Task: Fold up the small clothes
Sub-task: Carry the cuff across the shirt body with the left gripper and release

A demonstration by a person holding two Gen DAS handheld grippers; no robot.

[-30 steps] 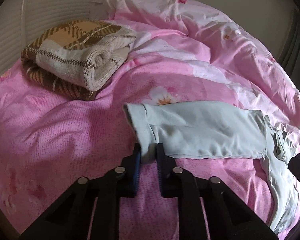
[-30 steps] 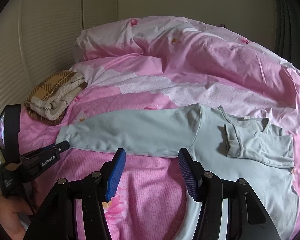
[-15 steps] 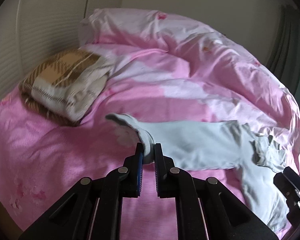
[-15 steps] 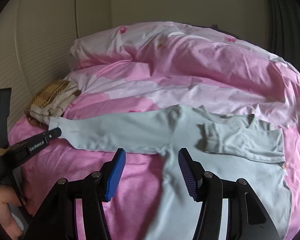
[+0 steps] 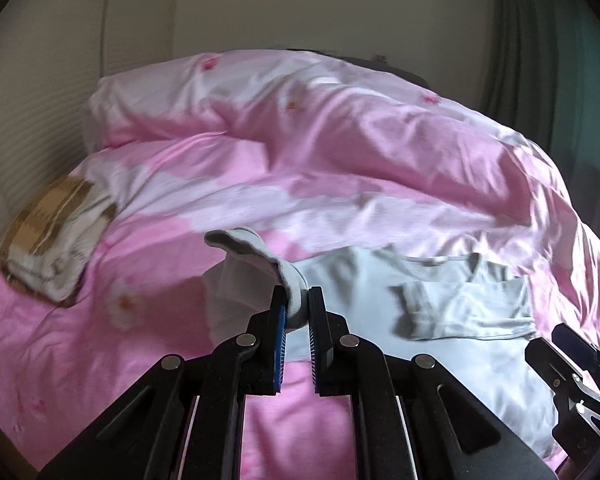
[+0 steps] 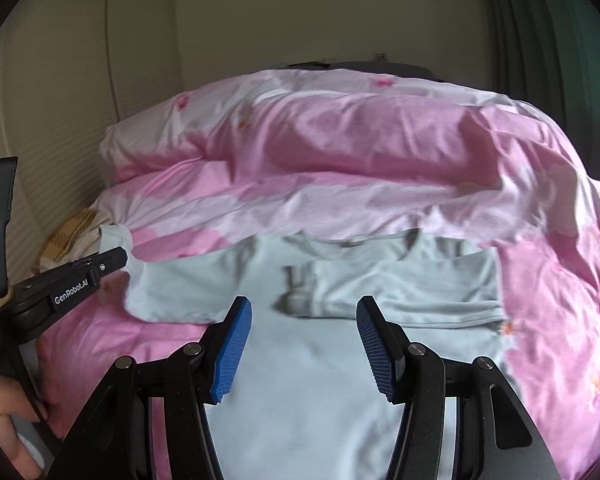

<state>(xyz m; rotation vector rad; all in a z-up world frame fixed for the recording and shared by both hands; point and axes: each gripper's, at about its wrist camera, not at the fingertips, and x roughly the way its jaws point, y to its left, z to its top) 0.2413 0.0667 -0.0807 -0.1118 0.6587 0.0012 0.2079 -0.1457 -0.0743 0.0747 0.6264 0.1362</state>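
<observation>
A pale blue long-sleeved shirt (image 6: 320,380) lies flat on the pink bed, neck toward the far duvet. One sleeve (image 6: 400,292) is folded across its chest. My left gripper (image 5: 297,312) is shut on the cuff end of the other sleeve (image 5: 244,280) and holds it lifted off the bed, so the sleeve droops in a loop. In the right wrist view, the left gripper (image 6: 122,258) shows at the left with that sleeve (image 6: 172,292) hanging from it. My right gripper (image 6: 304,332) hovers open over the shirt's body with nothing between its blue pads. It also shows at the edge of the left view (image 5: 556,340).
A folded brown-and-cream plaid blanket (image 5: 56,236) sits at the left by the wall. A bunched pink floral duvet (image 5: 340,128) rises behind the shirt. A dark green curtain (image 5: 540,40) hangs at the right. A person's hand (image 6: 8,420) holds the left gripper's handle.
The left gripper has lifted the sleeve cuff off the bed and carried it right, toward the shirt's body. The right gripper has shifted right over the body, still open.
</observation>
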